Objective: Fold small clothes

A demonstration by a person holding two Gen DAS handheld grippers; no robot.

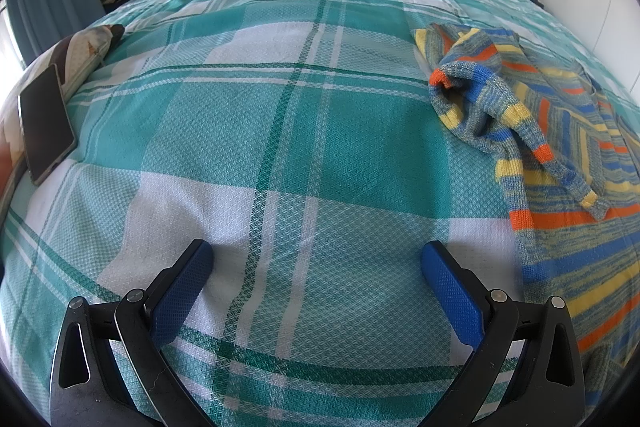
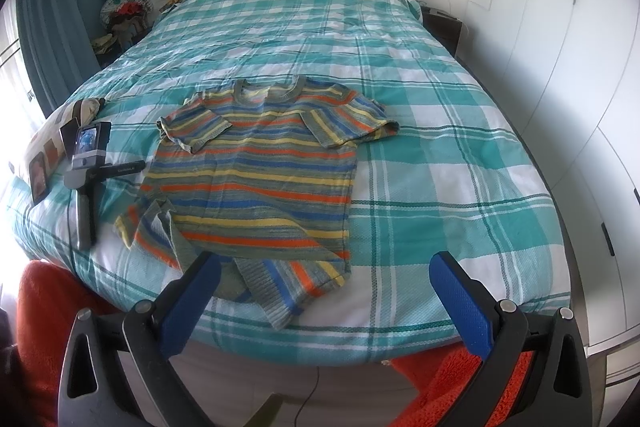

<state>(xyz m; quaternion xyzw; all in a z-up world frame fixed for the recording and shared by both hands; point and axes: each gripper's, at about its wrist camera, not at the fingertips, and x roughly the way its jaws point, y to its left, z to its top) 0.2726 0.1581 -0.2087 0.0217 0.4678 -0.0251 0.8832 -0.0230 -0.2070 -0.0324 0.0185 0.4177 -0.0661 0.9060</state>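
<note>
In the left wrist view, the left gripper (image 1: pixel 317 259) is seen spread wide at the bottom of the frame, over the checked bedspread (image 1: pixel 280 131) and holding nothing. The striped knitted top (image 1: pixel 560 155) is bunched at the right edge. A phone (image 1: pixel 46 123) lies at the left.

In the right wrist view, the right gripper (image 2: pixel 325 269) is likewise spread and empty. The top is laid out at centre frame; the other handheld gripper (image 2: pixel 90 171) is seen just left of it.
</note>
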